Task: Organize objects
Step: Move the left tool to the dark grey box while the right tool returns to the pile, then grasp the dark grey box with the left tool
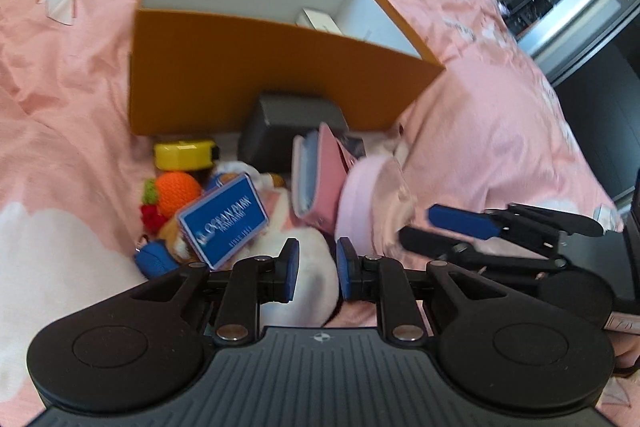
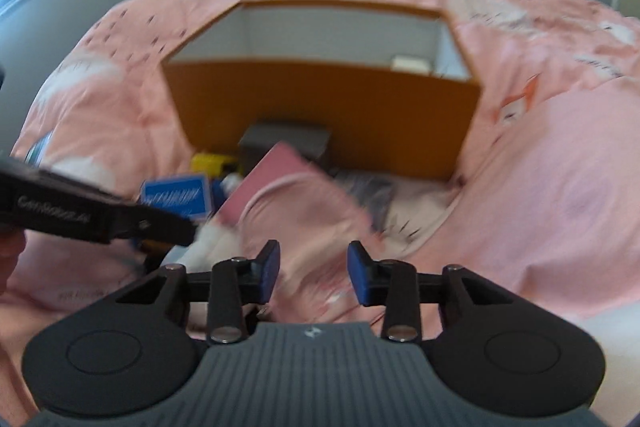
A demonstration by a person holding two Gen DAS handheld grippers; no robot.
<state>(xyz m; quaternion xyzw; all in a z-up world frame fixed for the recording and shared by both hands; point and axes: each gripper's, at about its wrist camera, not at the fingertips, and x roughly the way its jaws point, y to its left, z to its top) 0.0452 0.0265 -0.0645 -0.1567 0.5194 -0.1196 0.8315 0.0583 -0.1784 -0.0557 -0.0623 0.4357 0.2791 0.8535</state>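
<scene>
An orange box with a white inside stands on the pink bedcover, and a small white box lies in it. In front of it is a pile: a dark grey box, a yellow case, an orange crochet fruit, a blue card pack, a pink wallet and a white plush. My left gripper hovers over the plush, jaws slightly apart and empty. My right gripper is open over pink cloth, right of the pile, holding nothing.
The rumpled pink bedcover rises in folds around the pile. A small blue pouch lies at the pile's near left. The left gripper's fingers reach in from the left in the right wrist view. A grey wall and a window stand behind the bed.
</scene>
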